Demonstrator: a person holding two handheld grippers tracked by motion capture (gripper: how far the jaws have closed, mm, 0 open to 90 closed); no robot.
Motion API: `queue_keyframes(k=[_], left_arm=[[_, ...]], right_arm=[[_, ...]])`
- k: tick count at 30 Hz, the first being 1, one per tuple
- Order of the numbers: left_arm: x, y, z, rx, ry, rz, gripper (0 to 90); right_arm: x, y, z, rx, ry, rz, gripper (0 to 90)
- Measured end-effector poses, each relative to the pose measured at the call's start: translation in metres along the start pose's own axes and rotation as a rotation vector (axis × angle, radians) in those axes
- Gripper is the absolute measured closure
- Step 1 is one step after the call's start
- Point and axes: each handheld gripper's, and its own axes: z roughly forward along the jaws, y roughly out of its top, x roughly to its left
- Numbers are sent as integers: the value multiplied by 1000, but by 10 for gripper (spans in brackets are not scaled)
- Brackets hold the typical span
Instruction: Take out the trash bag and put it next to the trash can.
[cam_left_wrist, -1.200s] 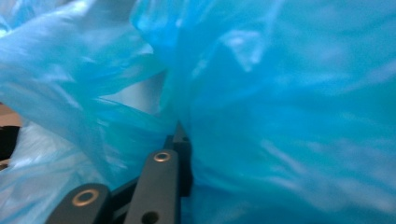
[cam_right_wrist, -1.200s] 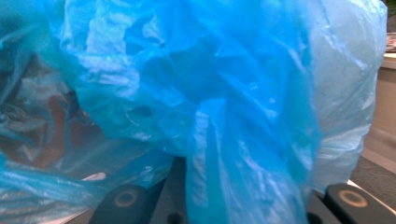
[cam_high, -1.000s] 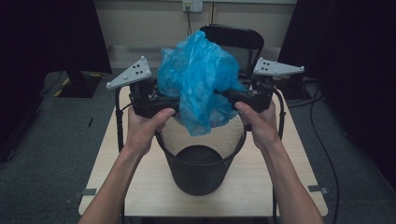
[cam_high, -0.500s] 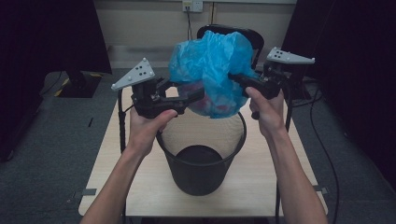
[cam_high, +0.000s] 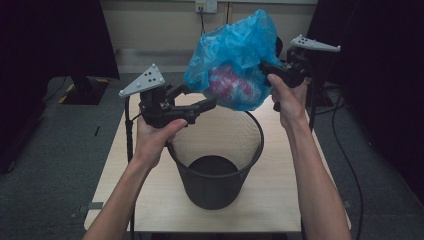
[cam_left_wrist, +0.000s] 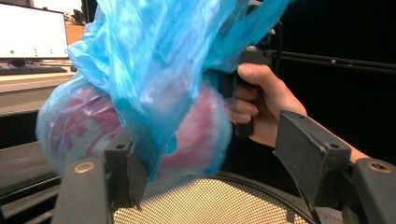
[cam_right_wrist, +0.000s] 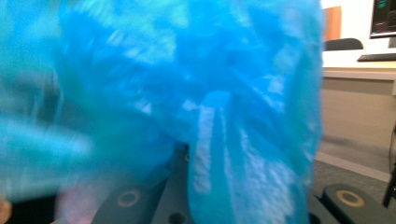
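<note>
- While the left gripper (cam_high: 202, 102) sits at the left in the high view, its two black jaws are wide apart and hold nothing.
- From the left gripper view, one jaw touches the low edge of the blue bag (cam_left_wrist: 154, 84), and the other jaw stands well off to the side with air around it.
- Just below those jaws is the black mesh bin (cam_high: 216, 186), which stands on the pale table (cam_high: 280, 205), and its round mouth is open.
- Up above the bin hangs the blue bag (cam_high: 232, 60), in the air and a bit toward the far right side of the bin's rim.
- Something pink and white (cam_high: 232, 85) shows through the thin blue plastic, but I cannot tell what it is.
- At the right, the right gripper (cam_high: 267, 67) is pressed into the side of the bag, high above the table, and the right hand (cam_high: 290, 100) holds its handle.
- Its jaws are tucked under the plastic, so they look closed on the bag.
- Over in the right gripper view, the blue bag (cam_right_wrist: 187, 93) is very close and blurry, and it covers most of the jaws.
</note>
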Motion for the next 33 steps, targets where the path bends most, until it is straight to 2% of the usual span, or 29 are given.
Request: queue_keyframes(k=[6, 10, 16, 22, 24, 26, 31, 33], left_arm=[[1, -5, -4, 19, 2, 4, 289], [3, -8, -8, 23, 4, 0, 284], [7, -15, -14, 35, 12, -9, 284], [13, -31, -27, 41, 35, -36, 271], [14, -37, -32, 61, 63, -42, 260], [17, -44, -38, 55, 75, -55, 230], [19, -54, -51, 70, 92, -47, 192], [20, -57, -58, 73, 113, -38, 170]], right_arm=[[-25, 0, 4, 32, -80, 12, 896], [-41, -10, 4, 48, -124, 28, 896], [-55, -31, 1, 103, -198, 31, 896], [-67, -65, -5, 146, -236, 53, 897], [-71, -80, -6, 164, -252, 59, 896], [-76, -95, -6, 180, -263, 73, 897], [-88, -132, -8, 224, -289, 103, 896], [-91, -146, -10, 246, -302, 111, 896]])
